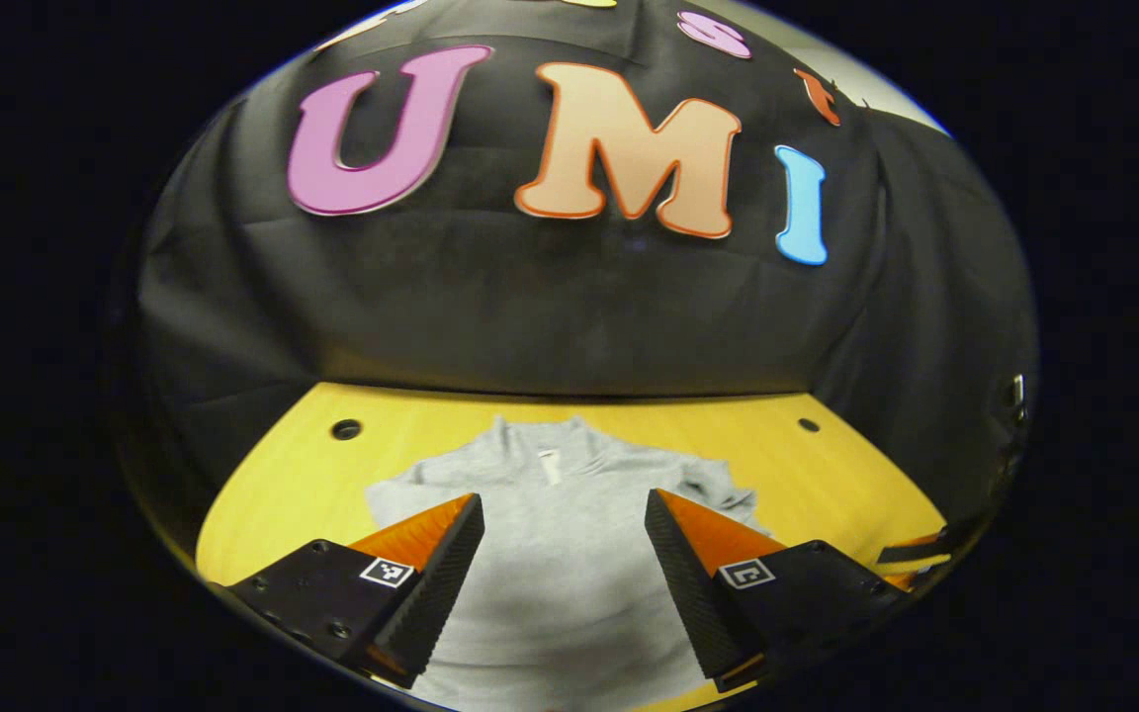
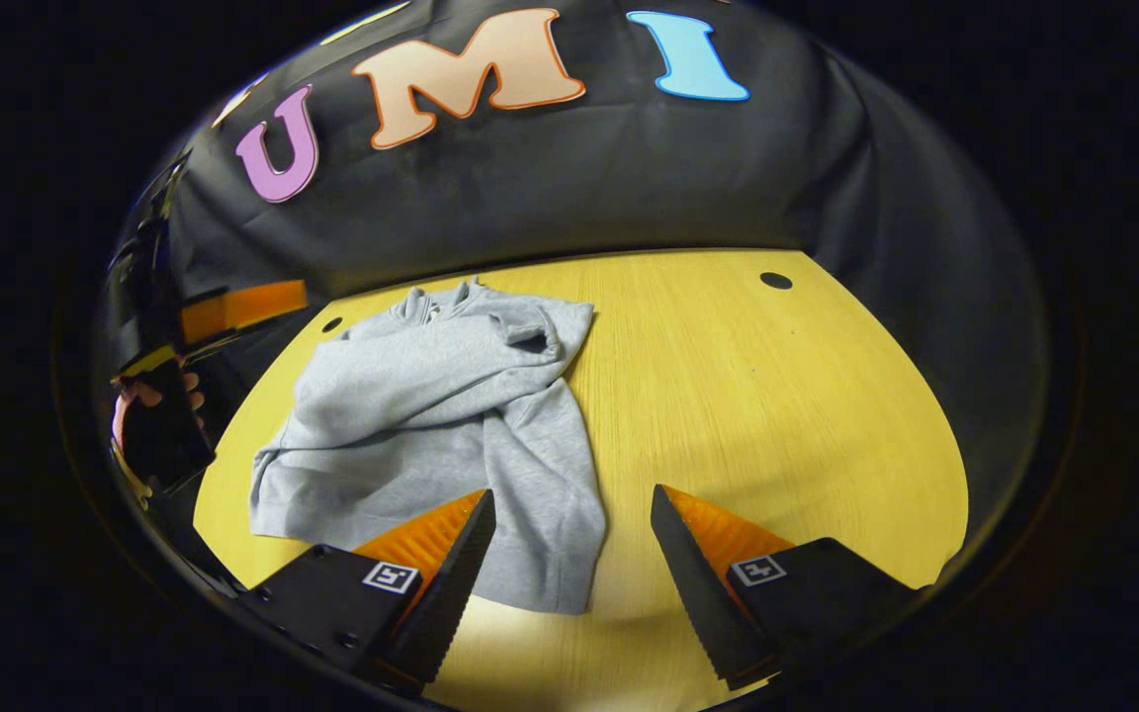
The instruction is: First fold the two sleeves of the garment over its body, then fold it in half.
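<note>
On the yellow wooden table (image 2: 747,396) lies the grey garment (image 2: 431,415), collar toward the black cloth wall (image 2: 569,178), both sleeves folded across its body. Round holes (image 2: 775,280) dot the tabletop beyond the garment. Above the garment's hem hangs the left gripper (image 1: 565,554), jaws wide apart and empty. Just right of the garment's lower corner hangs the right gripper (image 2: 569,554), jaws likewise wide, gripping nothing. A hand (image 2: 149,415) holds the left gripper at the garment's left.
</note>
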Motion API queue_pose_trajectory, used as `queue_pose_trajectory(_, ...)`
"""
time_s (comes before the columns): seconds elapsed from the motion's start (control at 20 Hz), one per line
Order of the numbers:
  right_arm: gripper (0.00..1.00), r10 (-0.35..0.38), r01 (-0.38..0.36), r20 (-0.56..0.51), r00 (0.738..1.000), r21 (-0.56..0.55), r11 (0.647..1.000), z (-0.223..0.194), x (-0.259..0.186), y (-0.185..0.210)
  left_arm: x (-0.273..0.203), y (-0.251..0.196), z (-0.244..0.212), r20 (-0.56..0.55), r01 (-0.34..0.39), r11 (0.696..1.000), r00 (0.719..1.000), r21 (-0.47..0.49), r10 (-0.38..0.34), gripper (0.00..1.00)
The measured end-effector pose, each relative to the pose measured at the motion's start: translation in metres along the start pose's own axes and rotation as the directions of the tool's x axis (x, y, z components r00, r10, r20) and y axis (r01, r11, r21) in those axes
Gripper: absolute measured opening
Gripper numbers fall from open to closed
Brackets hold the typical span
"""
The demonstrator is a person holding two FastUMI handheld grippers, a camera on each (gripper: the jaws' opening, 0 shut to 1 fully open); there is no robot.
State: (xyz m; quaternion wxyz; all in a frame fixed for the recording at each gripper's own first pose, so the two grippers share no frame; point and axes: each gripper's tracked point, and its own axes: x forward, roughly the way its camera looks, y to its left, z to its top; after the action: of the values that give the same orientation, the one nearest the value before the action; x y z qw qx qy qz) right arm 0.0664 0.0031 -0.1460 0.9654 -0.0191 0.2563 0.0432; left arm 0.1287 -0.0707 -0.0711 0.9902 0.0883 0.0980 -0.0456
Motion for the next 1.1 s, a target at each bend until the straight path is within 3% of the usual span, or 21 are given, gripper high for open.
queue_pose_trajectory(0.25,0.98,0.015,-0.017,-0.060,0.998,-0.027,0.999,-0.035,0.003,0.012,-0.068,0.059,-0.082,-0.136,-0.102,0.995,0.986,-0.022,0.098,0.95)
queue_pose_trajectory(0.35,0.95,0.014,-0.017,-0.074,0.997,-0.028,0.999,-0.045,0.004,0.015,-0.091,0.070,-0.107,-0.172,-0.127,0.991,0.978,-0.037,0.119,0.95)
queue_pose_trajectory(0.45,0.98,0.003,-0.007,-0.084,0.996,-0.042,0.999,-0.053,0.007,0.014,-0.106,0.075,-0.129,-0.206,-0.145,0.987,0.970,-0.072,0.128,0.96)
queue_pose_trajectory(0.5,0.95,-0.001,-0.003,-0.090,0.996,-0.050,0.999,-0.056,0.009,0.014,-0.111,0.077,-0.139,-0.222,-0.158,0.984,0.965,-0.084,0.136,0.96)
queue_pose_trajectory(0.65,0.98,-0.006,-0.001,-0.104,0.995,-0.062,0.998,-0.066,0.013,0.016,-0.117,0.078,-0.162,-0.257,-0.179,0.978,0.955,-0.111,0.146,0.96)
queue_pose_trajectory(1.0,0.98,-0.016,0.005,-0.134,0.991,-0.081,0.997,-0.080,0.023,0.018,-0.122,0.065,-0.210,-0.327,-0.184,0.979,0.934,-0.091,0.145,0.95)
queue_pose_trajectory(1.05,0.90,-0.015,0.004,-0.123,0.992,-0.087,0.996,-0.078,0.024,0.018,-0.121,0.063,-0.214,-0.338,-0.185,0.978,0.930,-0.097,0.142,0.95)
queue_pose_trajectory(1.1,0.90,-0.016,0.004,-0.129,0.991,-0.093,0.996,-0.080,0.024,0.019,-0.121,0.063,-0.217,-0.344,-0.192,0.977,0.927,-0.095,0.149,0.95)
